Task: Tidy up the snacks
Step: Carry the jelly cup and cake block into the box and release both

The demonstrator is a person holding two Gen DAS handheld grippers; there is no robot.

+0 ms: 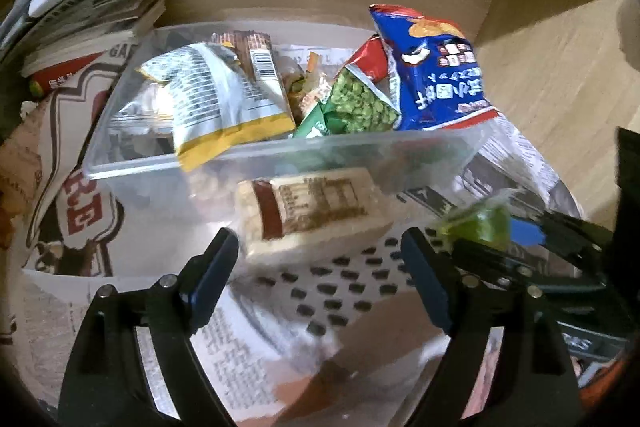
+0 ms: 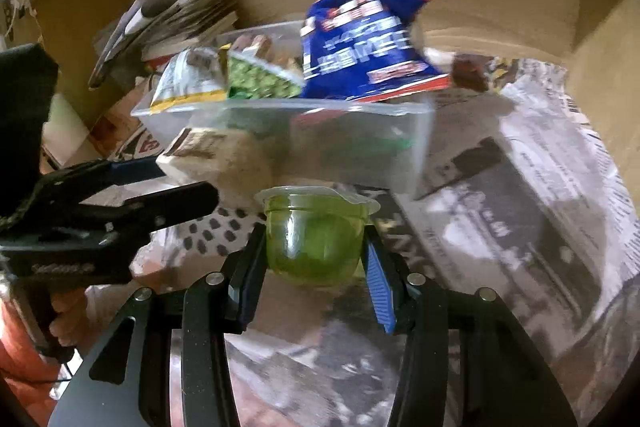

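The right hand-held gripper (image 2: 314, 263) is clamping a green jelly cup (image 2: 316, 239); the left hand-held gripper (image 1: 320, 267) is gaping apart before a wrapped snack bar (image 1: 316, 207) beside the clear bin (image 1: 280, 151).

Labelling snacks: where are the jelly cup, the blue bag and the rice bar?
jelly cup (image 2: 314, 239), right wrist view, green body.
blue bag (image 1: 436, 75), left wrist view, printed front.
rice bar (image 1: 316, 207), left wrist view, label.

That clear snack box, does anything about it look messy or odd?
Yes. The clear box is overstuffed: the blue bag and yellow-edged packet poke above its rim, and a beige wrapped bar sits outside against its front wall.
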